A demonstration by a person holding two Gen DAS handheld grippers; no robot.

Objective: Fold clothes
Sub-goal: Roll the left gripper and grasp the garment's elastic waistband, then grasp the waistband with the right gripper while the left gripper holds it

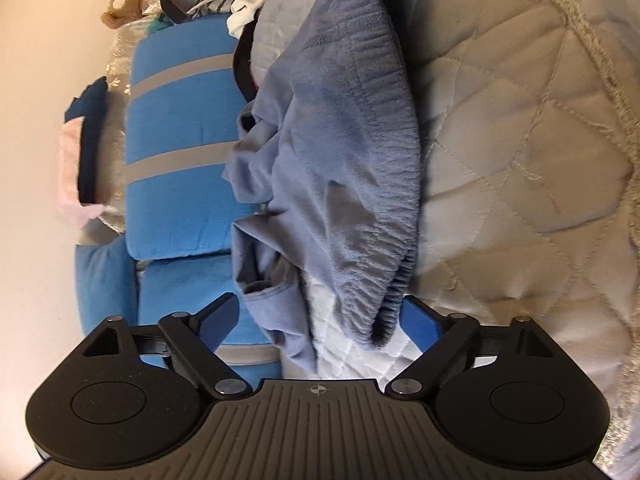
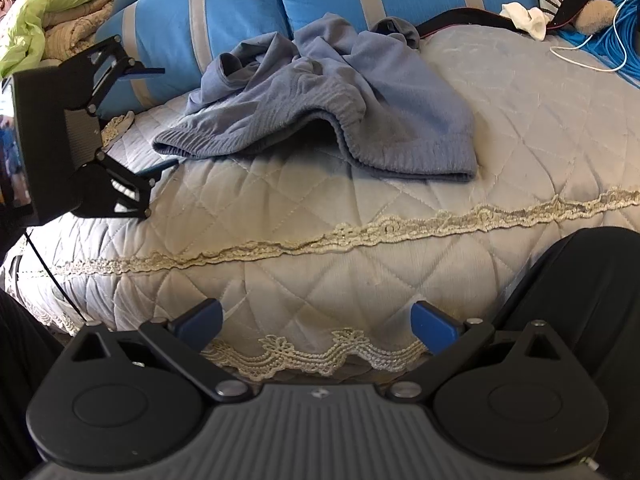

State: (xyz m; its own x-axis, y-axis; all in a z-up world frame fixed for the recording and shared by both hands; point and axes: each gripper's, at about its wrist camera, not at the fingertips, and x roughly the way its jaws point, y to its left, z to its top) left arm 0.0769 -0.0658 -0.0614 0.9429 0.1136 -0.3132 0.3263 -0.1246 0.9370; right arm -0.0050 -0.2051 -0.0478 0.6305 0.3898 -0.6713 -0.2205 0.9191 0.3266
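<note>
Two tools here. Bottom of the right wrist view, the right tool point(image 2: 316, 322) is spread wide over the bed's lace-trimmed quilt point(image 2: 360, 216), gripping nothing. At left frame, the left tool point(image 2: 160, 116) is also wide open and empty, its lower finger touching the waistband. One crumpled blue sweatpants point(image 2: 320, 104) sits mid-frame, upper centre. Behind it are two blue striped pillows point(image 2: 248, 12), and there's one white sock point(image 2: 524, 16) upper right.
</note>
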